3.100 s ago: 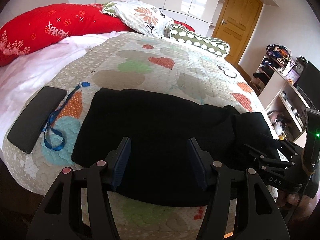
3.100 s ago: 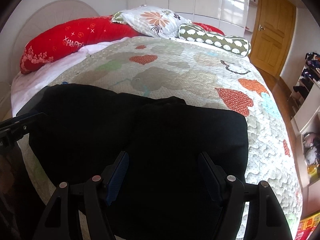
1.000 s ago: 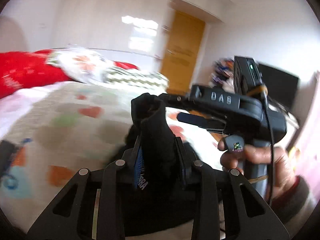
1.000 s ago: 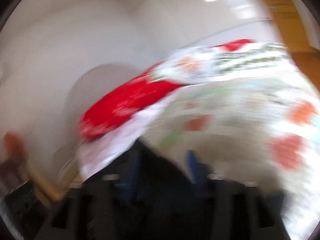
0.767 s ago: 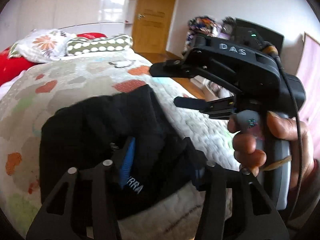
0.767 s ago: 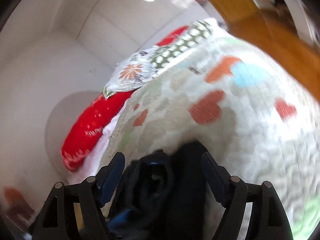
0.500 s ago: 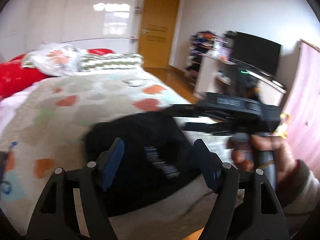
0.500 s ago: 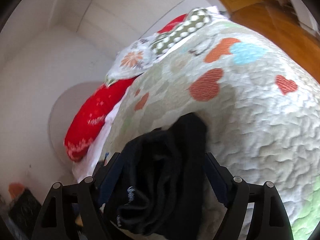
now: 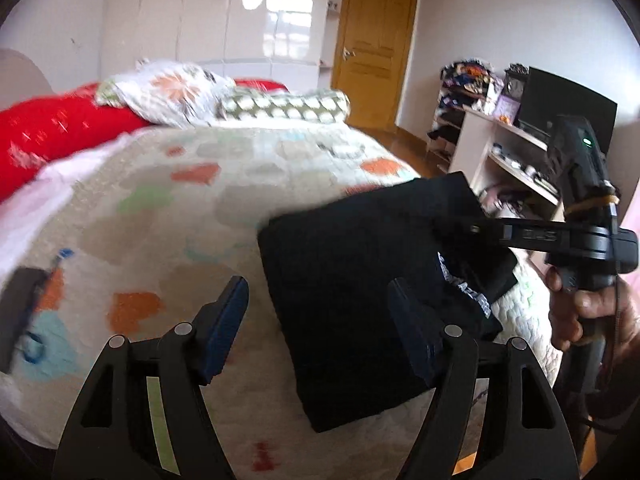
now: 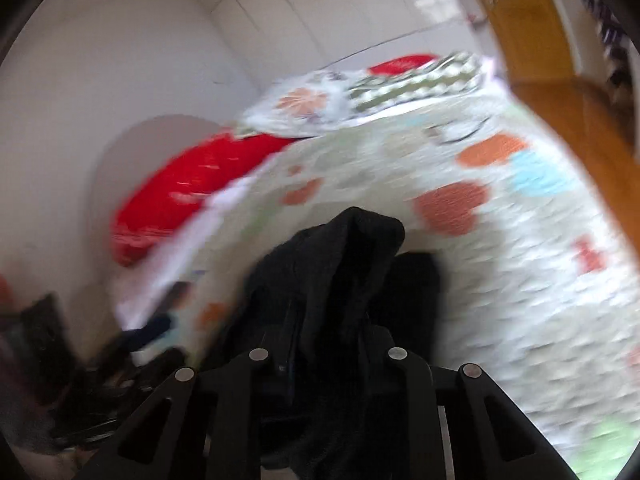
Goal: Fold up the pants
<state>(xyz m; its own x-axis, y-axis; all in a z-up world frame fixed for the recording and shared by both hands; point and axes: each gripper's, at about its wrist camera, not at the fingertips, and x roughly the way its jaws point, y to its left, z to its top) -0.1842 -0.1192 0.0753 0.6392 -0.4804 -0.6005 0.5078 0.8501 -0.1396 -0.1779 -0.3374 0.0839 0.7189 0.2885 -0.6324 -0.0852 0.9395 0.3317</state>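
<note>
One pair of black pants, folded into a thick pad, lies on the bed near its foot edge. Soft and limp, it is probably best gripped at a corner. The right claw pinches its right end; the left claw hovers spread above.

The bed wears a heart-patterned quilt. Folded black pants lie near right. Pillows sit far left.
</note>
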